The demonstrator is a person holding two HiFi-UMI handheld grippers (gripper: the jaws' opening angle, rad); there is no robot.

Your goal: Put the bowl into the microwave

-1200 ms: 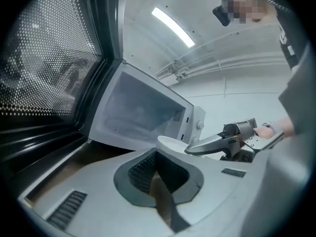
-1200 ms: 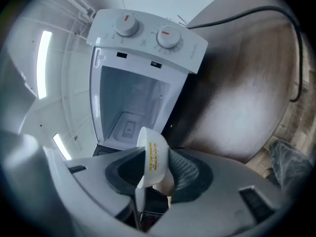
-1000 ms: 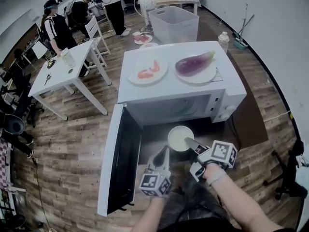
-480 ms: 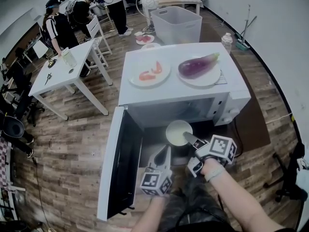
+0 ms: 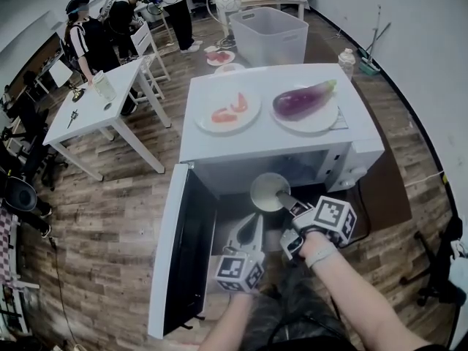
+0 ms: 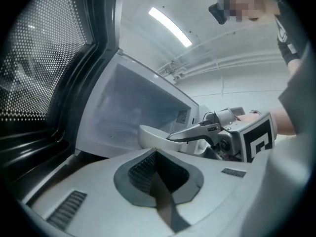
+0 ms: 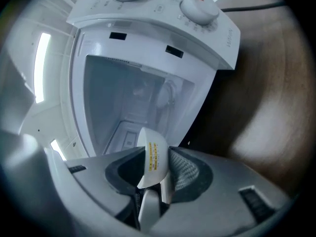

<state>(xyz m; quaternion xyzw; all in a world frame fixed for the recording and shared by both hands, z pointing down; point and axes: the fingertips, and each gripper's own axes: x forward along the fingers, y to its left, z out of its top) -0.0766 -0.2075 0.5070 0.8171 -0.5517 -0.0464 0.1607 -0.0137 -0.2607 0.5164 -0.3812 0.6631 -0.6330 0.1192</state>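
The white bowl hangs at the mouth of the open white microwave, just in front of its cavity. My right gripper is shut on the bowl's near rim, one finger inside and one outside. In the left gripper view the bowl and the right gripper's finger show ahead. My left gripper sits lower, beside the open door, shut with nothing in it; its pads meet.
On top of the microwave stand a plate with an eggplant and a plate with red food. The control knobs are at the right. A white table, a bin and people stand behind.
My right gripper has carried the bowl a little forward, closer to the microwave opening. The left gripper has barely shifted.
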